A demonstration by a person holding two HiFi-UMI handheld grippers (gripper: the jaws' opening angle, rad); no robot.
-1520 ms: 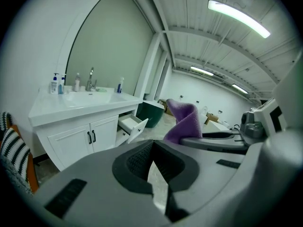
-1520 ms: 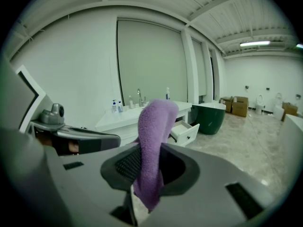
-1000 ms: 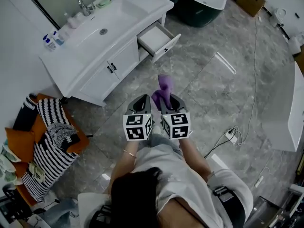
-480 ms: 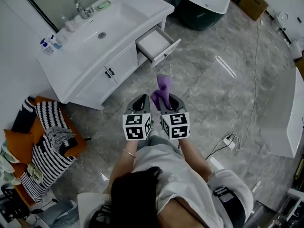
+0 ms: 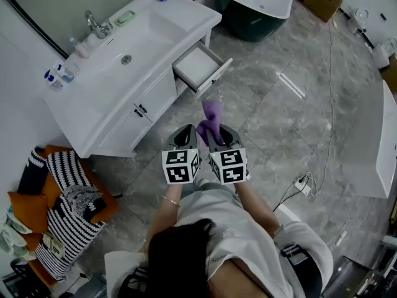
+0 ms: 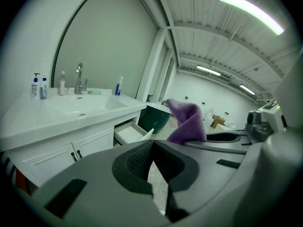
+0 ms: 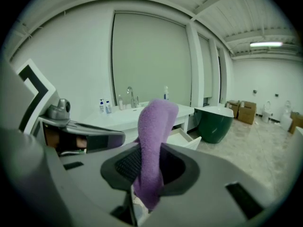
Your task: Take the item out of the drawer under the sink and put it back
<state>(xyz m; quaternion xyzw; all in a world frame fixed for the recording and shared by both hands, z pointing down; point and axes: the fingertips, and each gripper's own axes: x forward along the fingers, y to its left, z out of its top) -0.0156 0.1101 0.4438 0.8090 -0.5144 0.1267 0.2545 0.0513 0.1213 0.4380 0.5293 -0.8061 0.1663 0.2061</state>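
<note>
Pinching a purple cloth between its jaws, the right gripper hangs over the grey marble floor in front of the white sink cabinet, well apart from it. The cloth's free end stands up above the pads and flops over. Just beside it, on the side nearer the cabinet's doors, the left gripper has its jaws pressed together at the tips. The cabinet's drawer stands pulled out at one end, its inside white. Past that end sits a dark green bathtub. Pump bottles stand on the cabinet's top, near the faucet.
</note>
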